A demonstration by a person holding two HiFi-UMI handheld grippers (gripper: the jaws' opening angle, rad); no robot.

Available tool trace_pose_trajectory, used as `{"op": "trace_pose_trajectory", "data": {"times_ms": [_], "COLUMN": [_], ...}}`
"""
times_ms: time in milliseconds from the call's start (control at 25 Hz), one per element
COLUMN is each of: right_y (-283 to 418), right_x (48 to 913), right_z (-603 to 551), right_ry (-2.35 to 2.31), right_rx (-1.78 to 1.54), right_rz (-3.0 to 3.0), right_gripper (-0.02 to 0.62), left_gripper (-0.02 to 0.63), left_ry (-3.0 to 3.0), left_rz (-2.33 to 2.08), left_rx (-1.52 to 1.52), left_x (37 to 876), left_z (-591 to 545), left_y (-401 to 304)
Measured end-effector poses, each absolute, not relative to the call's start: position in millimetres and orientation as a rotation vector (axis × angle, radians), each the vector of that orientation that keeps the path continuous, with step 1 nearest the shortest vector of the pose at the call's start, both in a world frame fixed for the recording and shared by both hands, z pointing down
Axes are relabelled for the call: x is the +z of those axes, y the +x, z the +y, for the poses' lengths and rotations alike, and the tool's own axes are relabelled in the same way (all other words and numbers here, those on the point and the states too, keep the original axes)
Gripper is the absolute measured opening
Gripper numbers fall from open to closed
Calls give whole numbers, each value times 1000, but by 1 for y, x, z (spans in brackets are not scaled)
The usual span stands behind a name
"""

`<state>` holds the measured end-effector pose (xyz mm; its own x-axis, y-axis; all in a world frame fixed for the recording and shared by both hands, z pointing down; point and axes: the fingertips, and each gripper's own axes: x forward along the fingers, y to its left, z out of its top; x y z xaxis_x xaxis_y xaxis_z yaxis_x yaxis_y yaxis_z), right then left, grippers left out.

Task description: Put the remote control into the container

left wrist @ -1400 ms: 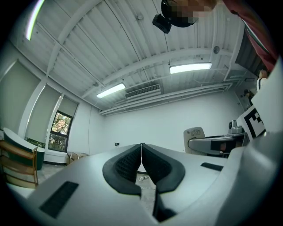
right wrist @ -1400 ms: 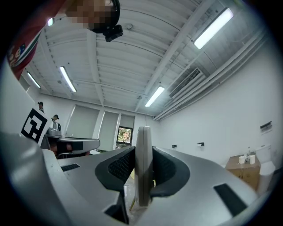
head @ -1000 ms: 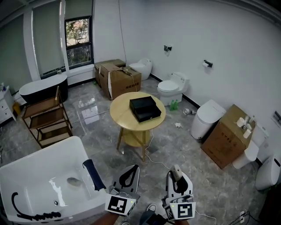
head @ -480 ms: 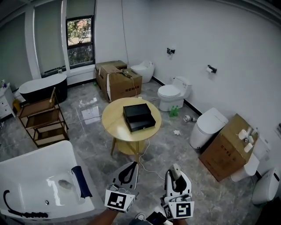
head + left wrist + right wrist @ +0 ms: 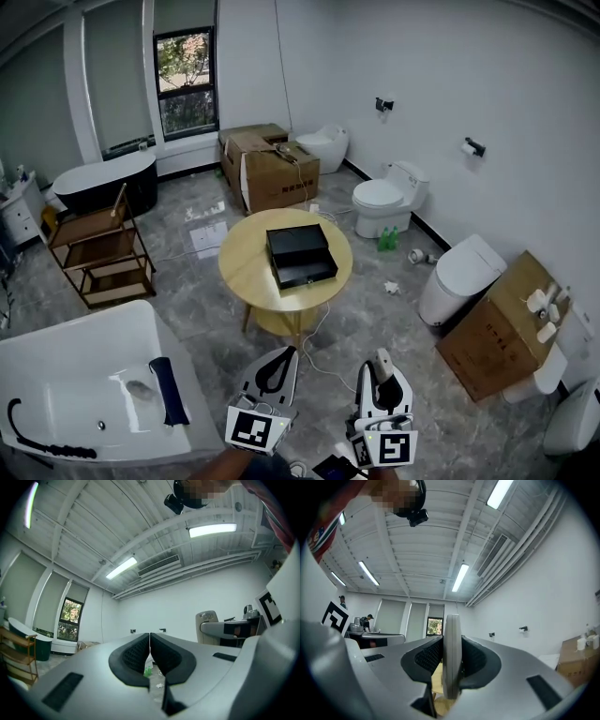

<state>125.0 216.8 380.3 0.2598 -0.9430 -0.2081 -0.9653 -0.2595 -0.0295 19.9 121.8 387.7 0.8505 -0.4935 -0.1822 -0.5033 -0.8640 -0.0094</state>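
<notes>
A slim white remote control point(image 5: 452, 656) stands on edge between the pads of my right gripper point(image 5: 382, 367), which is shut on it; its tip point(image 5: 382, 360) sticks up in the head view. My left gripper point(image 5: 278, 361) is shut with nothing in it, its pads touching in the left gripper view point(image 5: 149, 657). The container is a black open box point(image 5: 300, 255) lying on a round wooden table point(image 5: 242, 267) in the middle of the room, well ahead of both grippers.
A white bathtub point(image 5: 56, 361) with a dark towel stands at the left, a wooden rack point(image 5: 98, 248) behind it. Cardboard boxes point(image 5: 272, 169) and several toilets point(image 5: 389, 197) line the far and right walls. A cable point(image 5: 314, 337) trails across the grey floor from the table.
The table with the black box has shifted in the head view and looks slightly nearer, and the bathtub has slid left. Both grippers keep their places at the bottom edge, the remote still held.
</notes>
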Motion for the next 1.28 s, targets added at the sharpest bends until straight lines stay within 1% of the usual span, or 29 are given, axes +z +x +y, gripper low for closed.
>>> {"op": "trace_pose_trajectory", "data": {"times_ms": [120, 200, 400, 680, 960, 1280], "right_y": [137, 143, 169, 205, 221, 253], "right_x": [384, 383, 389, 383, 379, 384], "right_z": [191, 173, 114, -2, -114, -182], "right_ry": [-2359, -2335, -2338, -2329, -2305, -2288], "right_rx": [183, 208, 233, 184, 178, 123], "right_rz": [1832, 1849, 1867, 1881, 1904, 1944], "right_gripper": [120, 120, 120, 120, 120, 120], "left_gripper": [15, 15, 15, 15, 15, 15], "left_ry": [-2964, -2966, -2969, -2936, -2939, -2948], "left_rz": [828, 848, 866, 844, 841, 873], "left_rx": [293, 350, 382, 414, 414, 413], "left_x": [385, 380, 383, 369, 360, 365], "left_z": [99, 81, 18, -93, -194, -260], "left_y": [31, 40, 69, 108, 128, 159]}}
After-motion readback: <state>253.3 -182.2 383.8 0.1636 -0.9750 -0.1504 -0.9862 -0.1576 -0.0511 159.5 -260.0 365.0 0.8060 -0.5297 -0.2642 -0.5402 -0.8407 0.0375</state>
